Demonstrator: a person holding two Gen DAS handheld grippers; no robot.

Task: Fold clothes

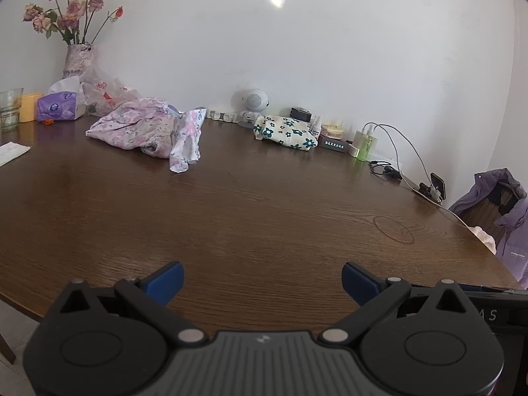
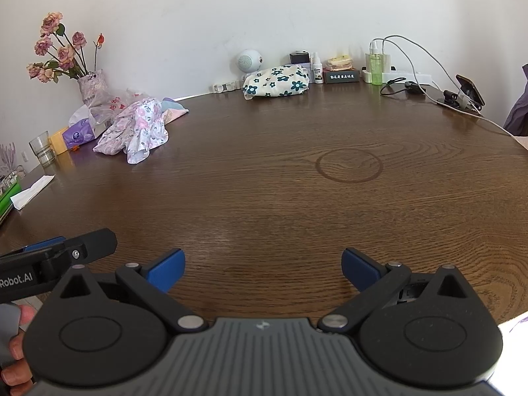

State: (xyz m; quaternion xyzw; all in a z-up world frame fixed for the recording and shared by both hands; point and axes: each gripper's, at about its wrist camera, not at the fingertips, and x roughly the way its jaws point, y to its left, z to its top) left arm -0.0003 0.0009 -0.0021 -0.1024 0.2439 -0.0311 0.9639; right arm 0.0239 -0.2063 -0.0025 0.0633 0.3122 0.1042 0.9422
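Vase [image 1: 79, 61] holds roses [image 1: 71, 6]; both grippers [image 1: 263, 277] [image 2: 263, 269] gape, 0 clothes held.

Home — vase [image 1: 80, 62], wooden table [image 1: 264, 204]

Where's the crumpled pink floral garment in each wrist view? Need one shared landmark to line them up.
Left wrist: pink floral garment in the upper left, on the table's far side, right of the tissue pack.
Right wrist: pink floral garment at left of centre, further left and lower.
Shared landmark: vase of roses just behind it in both.
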